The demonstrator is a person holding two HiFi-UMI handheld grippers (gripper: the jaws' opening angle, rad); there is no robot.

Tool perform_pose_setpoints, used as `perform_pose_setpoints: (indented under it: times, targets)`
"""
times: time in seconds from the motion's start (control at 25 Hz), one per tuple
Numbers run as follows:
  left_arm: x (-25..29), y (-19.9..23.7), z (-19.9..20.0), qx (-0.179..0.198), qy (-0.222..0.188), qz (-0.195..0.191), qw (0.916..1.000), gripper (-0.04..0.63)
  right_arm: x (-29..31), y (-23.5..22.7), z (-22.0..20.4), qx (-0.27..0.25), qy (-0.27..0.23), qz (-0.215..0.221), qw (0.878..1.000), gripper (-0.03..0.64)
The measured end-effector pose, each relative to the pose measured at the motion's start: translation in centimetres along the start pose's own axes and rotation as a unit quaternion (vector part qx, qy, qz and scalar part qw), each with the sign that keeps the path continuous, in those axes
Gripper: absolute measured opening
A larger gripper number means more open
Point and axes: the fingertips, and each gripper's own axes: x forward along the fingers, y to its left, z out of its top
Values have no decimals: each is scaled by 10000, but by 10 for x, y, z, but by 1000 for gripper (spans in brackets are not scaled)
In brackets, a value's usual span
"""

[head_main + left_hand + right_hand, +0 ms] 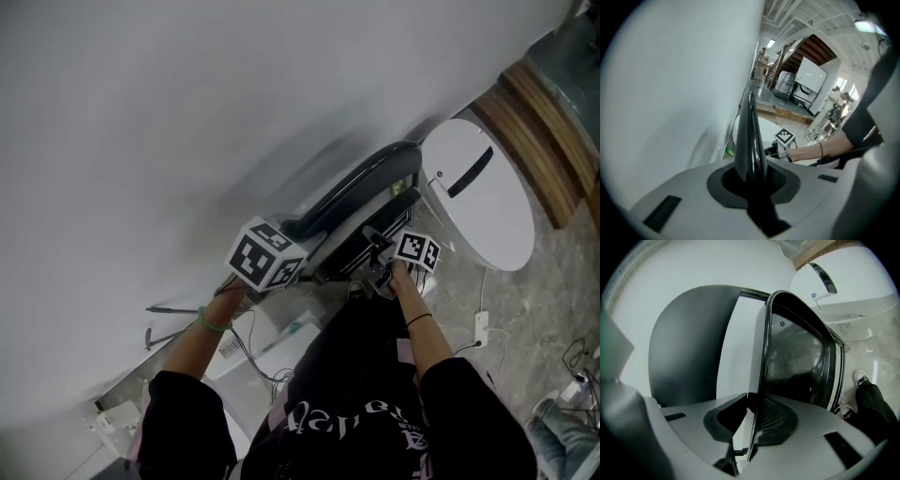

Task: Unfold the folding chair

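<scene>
Grip set, unfolding not begun: folding chair (pixel 364 184) sits folded beside the wall (pixel 187 112).
Jaws of left hand-held gripper (pixel 750 171) and right hand-held gripper (pixel 752 425) each pinch a thin chair edge (seat versus back, probably); next, pull them apart.

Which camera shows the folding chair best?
The right gripper view: the folding chair fills it, broad face and frame. The head view shows it small, edge-on; the left gripper view, only a black edge.
</scene>
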Motion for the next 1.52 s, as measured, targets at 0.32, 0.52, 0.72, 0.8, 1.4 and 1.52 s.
perform_pose_setpoints:
  times: [0.32,0.52,0.72,0.8,1.4,1.52]
  targets:
    - [2,-94,-2,356,210,-169,9990,60,-88,-18,-25,125,-130,105,9998,60]
    - [8,-175,5,690,413,-114,9967,61,-152,-33,-35,290,-229,281,9989,64]
    - [11,-227,-1,753,510,-29,9959,61,-200,-43,-54,266,-266,413,9984,64]
    - [6,-254,-7,691,449,-41,9966,61,-226,-44,-69,171,-255,436,9986,64]
    - [-10,-420,-90,648,303,-518,9961,75,-371,-91,-185,-88,-359,169,9992,64]
    - [-8,-478,-110,656,286,-567,9958,74,-423,-110,-216,-119,-390,135,9991,64]
